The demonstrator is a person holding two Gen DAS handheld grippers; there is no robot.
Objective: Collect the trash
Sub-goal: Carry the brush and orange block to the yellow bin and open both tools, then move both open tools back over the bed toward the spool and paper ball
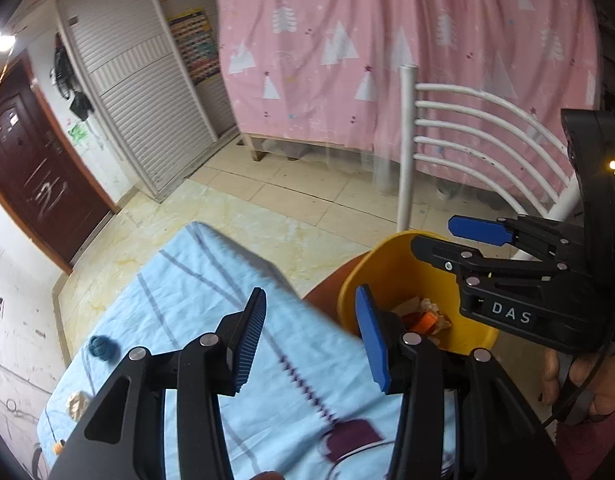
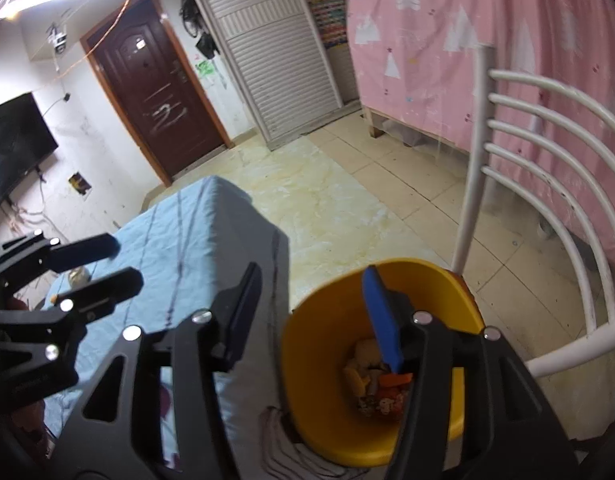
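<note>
A yellow bin (image 1: 391, 260) (image 2: 431, 280) stands on the floor beside the table with the light blue cloth (image 1: 195, 280) (image 2: 179, 232). Crumpled paper and orange scraps (image 1: 425, 316) (image 2: 373, 380) lie in the bin. On the cloth lie a teal crumpled ball (image 1: 102, 347), a beige paper wad (image 1: 77, 402) (image 2: 77, 276) and a small orange bit (image 1: 58, 447). My left gripper (image 1: 311, 338) (image 2: 125, 262) hangs open and empty over the table's edge. My right gripper (image 2: 313, 316) (image 1: 447, 238) is open and empty above the bin's rim.
A white chair with curved back bars (image 1: 467, 128) (image 2: 547, 152) stands just behind the bin. Beyond it hangs a pink curtain (image 1: 347, 40). A brown door (image 2: 155, 80) and a dark screen (image 2: 11, 148) are on the far wall. Tiled floor (image 2: 339, 200) lies between.
</note>
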